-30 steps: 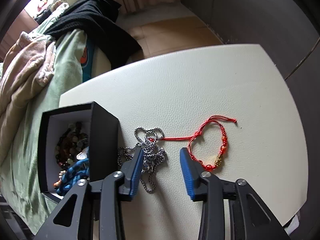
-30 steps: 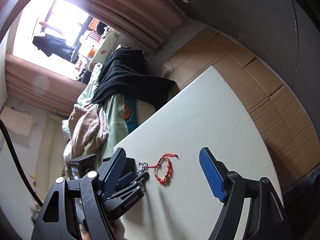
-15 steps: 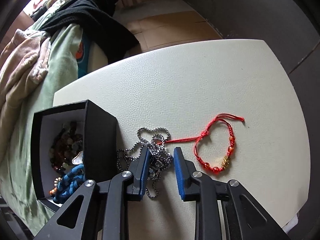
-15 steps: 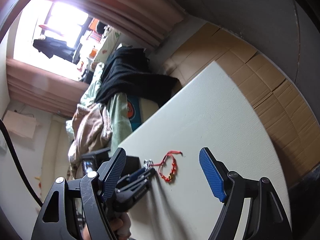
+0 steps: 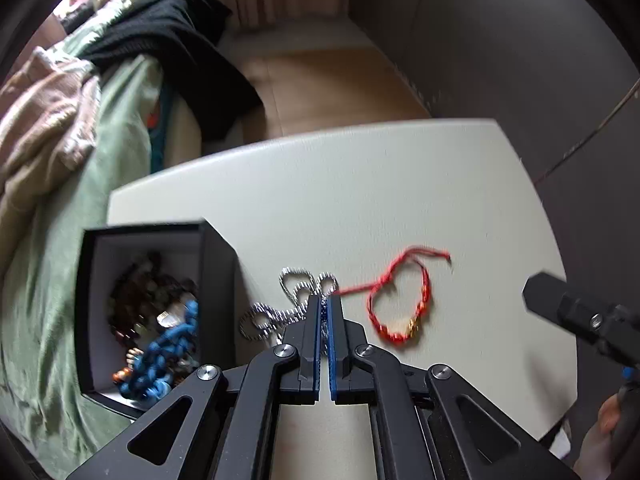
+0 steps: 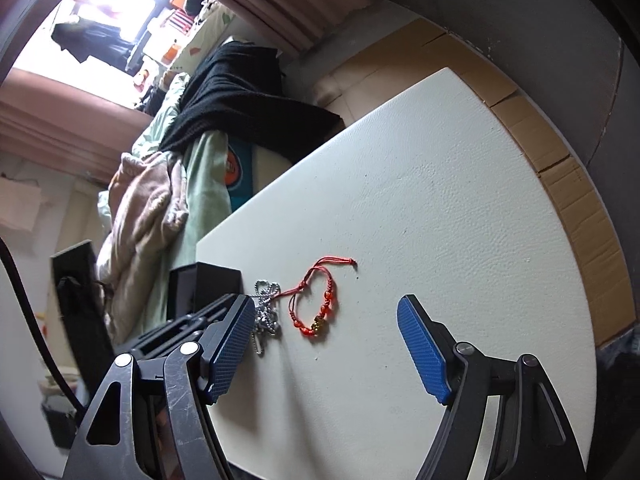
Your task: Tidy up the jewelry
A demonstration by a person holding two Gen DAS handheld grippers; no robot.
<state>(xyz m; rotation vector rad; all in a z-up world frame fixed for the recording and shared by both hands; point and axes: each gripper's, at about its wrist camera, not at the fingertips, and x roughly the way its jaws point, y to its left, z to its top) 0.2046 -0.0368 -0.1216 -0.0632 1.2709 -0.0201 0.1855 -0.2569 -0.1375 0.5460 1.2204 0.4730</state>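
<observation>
A silver chain point(image 5: 276, 314) lies in a heap on the white table point(image 5: 360, 184) beside an open black box point(image 5: 218, 280) of beaded jewelry. My left gripper point(image 5: 325, 300) points steeply down, its blue pads shut on a few chain links at the tips. A red cord bracelet point(image 5: 394, 334) with red and gold beads lies just right of the chain. In the right wrist view my right gripper point(image 6: 324, 299) hovers open above the bracelet point(image 6: 320, 324), with the chain point(image 6: 266, 308) by its left finger. One of its fingers point(image 5: 560, 308) shows at the right edge of the left wrist view.
A bed with a green sheet point(image 5: 80, 200), a beige blanket point(image 6: 140, 208) and a black garment point(image 5: 180, 52) adjoins the table's left side. Cardboard point(image 6: 560, 184) covers the floor beyond the far edge. A hand point(image 5: 600, 436) shows at lower right.
My left jaws closed from wide apart onto the silver chain. My right gripper sank towards the bracelet, still open, and came into the left wrist view.
</observation>
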